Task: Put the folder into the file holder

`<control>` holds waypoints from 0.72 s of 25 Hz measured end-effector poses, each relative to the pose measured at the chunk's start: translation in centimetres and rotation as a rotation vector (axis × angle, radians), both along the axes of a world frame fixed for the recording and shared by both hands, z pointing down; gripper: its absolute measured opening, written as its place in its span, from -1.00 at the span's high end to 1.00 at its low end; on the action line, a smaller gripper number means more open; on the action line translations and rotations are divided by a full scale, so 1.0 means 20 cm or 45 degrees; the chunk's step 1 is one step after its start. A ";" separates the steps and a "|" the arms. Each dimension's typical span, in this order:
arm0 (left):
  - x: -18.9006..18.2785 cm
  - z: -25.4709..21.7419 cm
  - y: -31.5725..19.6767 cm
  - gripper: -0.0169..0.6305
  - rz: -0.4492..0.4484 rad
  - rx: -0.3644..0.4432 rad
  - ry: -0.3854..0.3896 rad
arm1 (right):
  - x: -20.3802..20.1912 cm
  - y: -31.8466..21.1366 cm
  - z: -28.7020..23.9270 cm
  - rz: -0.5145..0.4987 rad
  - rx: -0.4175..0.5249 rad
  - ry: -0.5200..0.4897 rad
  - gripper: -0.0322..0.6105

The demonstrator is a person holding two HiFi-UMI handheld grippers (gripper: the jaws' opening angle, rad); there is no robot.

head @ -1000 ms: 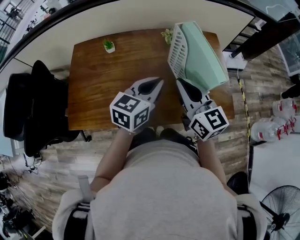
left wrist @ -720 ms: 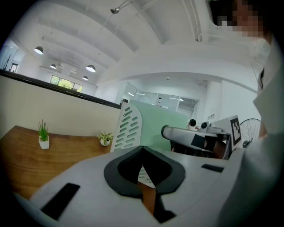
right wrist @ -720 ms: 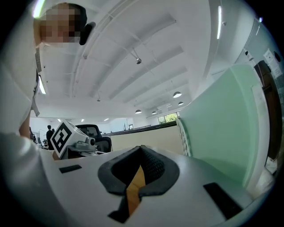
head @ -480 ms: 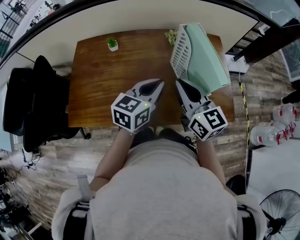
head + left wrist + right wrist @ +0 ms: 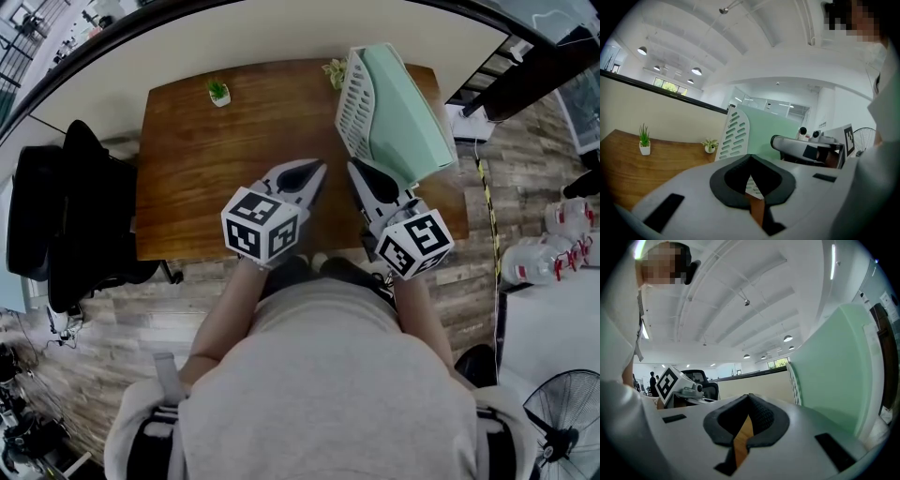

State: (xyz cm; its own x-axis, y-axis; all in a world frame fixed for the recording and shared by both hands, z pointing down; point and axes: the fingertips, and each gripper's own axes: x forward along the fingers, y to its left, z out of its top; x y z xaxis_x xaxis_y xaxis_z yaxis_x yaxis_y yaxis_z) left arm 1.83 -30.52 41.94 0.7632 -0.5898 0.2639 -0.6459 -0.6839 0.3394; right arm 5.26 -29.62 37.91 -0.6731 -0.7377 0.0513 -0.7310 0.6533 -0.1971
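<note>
Our left gripper (image 5: 322, 166) and right gripper (image 5: 352, 164) are shut and empty, and we think the folder (image 5: 408, 112) in the file holder (image 5: 354, 98) is light and bendy, best pinched at its near edge.

Pale grey shirt (image 5: 328, 375); grey left gripper (image 5: 321, 168), right gripper (image 5: 352, 162), black-and-white marker cubes (image 5: 262, 223)

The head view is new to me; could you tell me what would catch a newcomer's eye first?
The mint-green folder stands tilted in the white slotted file holder at the wooden table's far right corner. Nearer the person, the left gripper and right gripper hang side by side over the table's near edge, both shut and empty.
</note>
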 end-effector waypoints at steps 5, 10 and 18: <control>0.01 0.01 0.00 0.91 0.009 -0.002 0.000 | 0.00 0.00 0.01 0.001 -0.014 0.002 0.87; 0.00 0.01 0.00 0.91 0.009 -0.003 -0.001 | 0.00 0.00 0.02 -0.005 -0.014 0.002 0.87; -0.01 0.00 0.03 0.91 0.008 0.007 0.000 | 0.00 0.01 0.01 0.003 -0.012 0.001 0.87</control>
State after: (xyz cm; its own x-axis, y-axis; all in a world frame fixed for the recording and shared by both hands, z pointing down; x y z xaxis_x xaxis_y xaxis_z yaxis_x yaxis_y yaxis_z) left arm 1.70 -30.00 42.01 0.7668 -0.5865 0.2608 -0.6416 -0.6895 0.3359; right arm 5.31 -29.50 38.04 -0.6716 -0.7386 0.0584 -0.7324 0.6500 -0.2028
